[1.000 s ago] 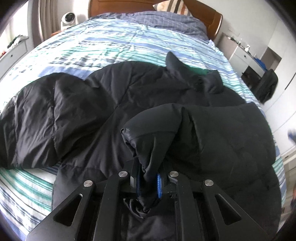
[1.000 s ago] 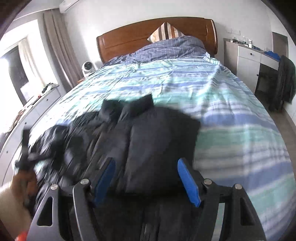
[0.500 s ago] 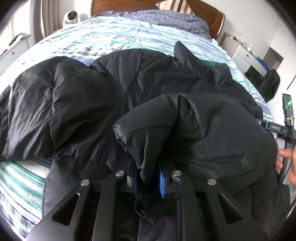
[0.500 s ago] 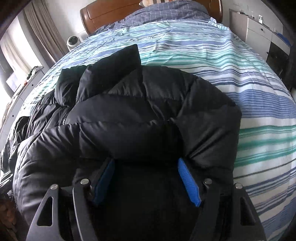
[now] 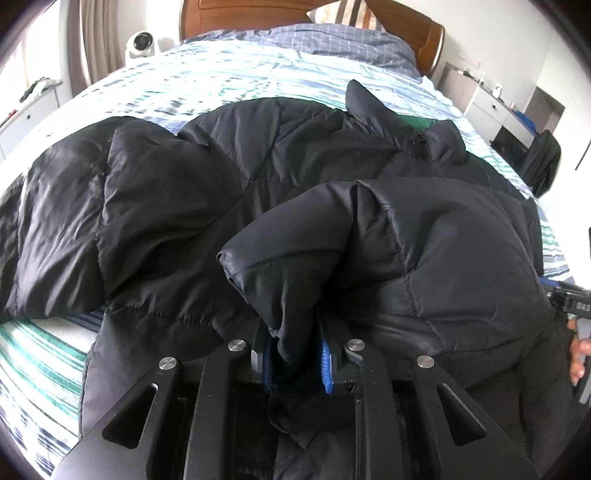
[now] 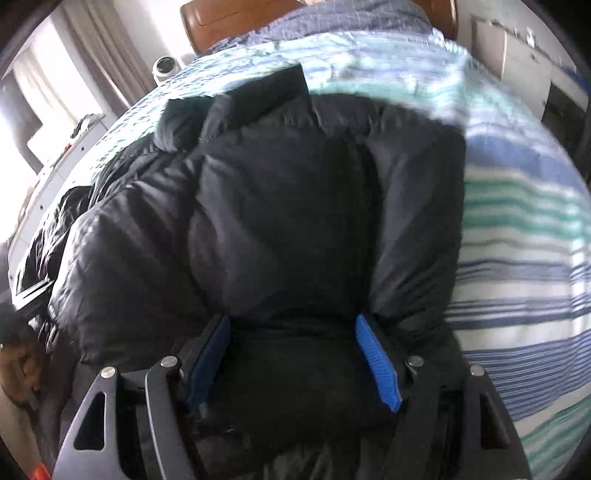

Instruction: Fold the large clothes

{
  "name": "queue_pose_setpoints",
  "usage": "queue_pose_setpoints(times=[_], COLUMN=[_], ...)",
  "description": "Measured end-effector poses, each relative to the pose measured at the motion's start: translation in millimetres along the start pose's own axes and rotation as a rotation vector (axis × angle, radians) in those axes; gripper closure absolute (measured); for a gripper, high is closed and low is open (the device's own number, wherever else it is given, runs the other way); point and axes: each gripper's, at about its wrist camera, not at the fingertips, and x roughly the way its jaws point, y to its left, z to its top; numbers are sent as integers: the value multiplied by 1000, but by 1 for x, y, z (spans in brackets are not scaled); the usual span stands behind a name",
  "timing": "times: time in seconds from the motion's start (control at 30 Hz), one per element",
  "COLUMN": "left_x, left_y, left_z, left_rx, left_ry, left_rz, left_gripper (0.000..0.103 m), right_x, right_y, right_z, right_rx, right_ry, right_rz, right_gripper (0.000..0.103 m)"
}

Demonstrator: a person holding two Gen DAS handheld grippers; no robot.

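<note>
A black puffer jacket lies spread on the striped bed. My left gripper is shut on the cuff of the jacket's right sleeve, which is folded across the body. The other sleeve lies out to the left. In the right wrist view the jacket bulges close in front. My right gripper is open, its blue pads on either side of the folded sleeve's bulk, pressed into it.
A wooden headboard and pillows stand at the far end. A white fan sits to the left of the bed. A dresser and a dark garment on a chair stand to the right.
My right gripper has moved forward and down onto the folded sleeve and stayed open. My left gripper has kept its hold on the cuff, shifting slightly over the jacket.
</note>
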Motion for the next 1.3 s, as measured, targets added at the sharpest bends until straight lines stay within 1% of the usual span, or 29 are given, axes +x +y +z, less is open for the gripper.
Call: queue_pose_setpoints(times=[0.13,0.2,0.27,0.3,0.33,0.37,0.4,0.43,0.5,0.57,0.67,0.73,0.87,0.93,1.03,1.1,1.13,1.17,1.23,1.3], left_x=[2,-3,-13,-21,-31,-41,-55,-64,-85,-99,-118,-128,-135,-134,-131,-130,-131,-131,-129,-124], left_y=[-2,-3,-5,-4,-3,0,2,4,9,15,28,38,67,89,133,166,188,202,241,275], left_z=[-1,-1,-2,-3,-6,-8,-12,-14,-20,-24,-32,-36,-44,-45,-45,-43,-42,-41,-43,-49], left_rx=[10,18,26,25,16,7,3,4,11,11,1,-2,-26,-78,-241,-368,-453,-502,-645,-770], left_ry=[-3,-5,-1,-2,-11,-25,-47,-61,-75,-73,-77,-77,-65,-54,-40,-52,-68,-79,-103,-111], left_rz=[15,25,41,44,42,38,33,33,32,28,38,57,126,144,113,86,84,88,110,131], left_gripper=[82,81,71,58,41,34,22,19,18,17,13,11,10,10,10,10,10,10,10,10], right_x=[7,1,-8,-19,-28,-37,-48,-59,-84,-99,-125,-139,-161,-166,-165,-162,-162,-161,-160,-162], right_y=[3,7,11,14,17,19,20,22,28,34,47,58,86,97,110,116,118,121,127,135], right_z=[1,-1,-3,-7,-10,-15,-20,-25,-41,-55,-82,-97,-134,-151,-174,-186,-189,-191,-193,-192], right_rx=[1,-1,7,13,17,23,30,39,52,51,28,2,-71,-97,-120,-122,-123,-132,-149,-169], right_ry=[-15,-23,-32,-48,-68,-88,-108,-131,-172,-184,-213,-230,-255,-258,-237,-221,-218,-211,-211,-223], right_rz=[-40,-69,-103,-125,-139,-147,-150,-146,-122,-111,-106,-105,-108,-109,-89,-68,-65,-61,-62,-56], right_gripper=[31,31,31,31,30,29,24,21,20,20,20,20,20,20,20,20,20,20,20,20])
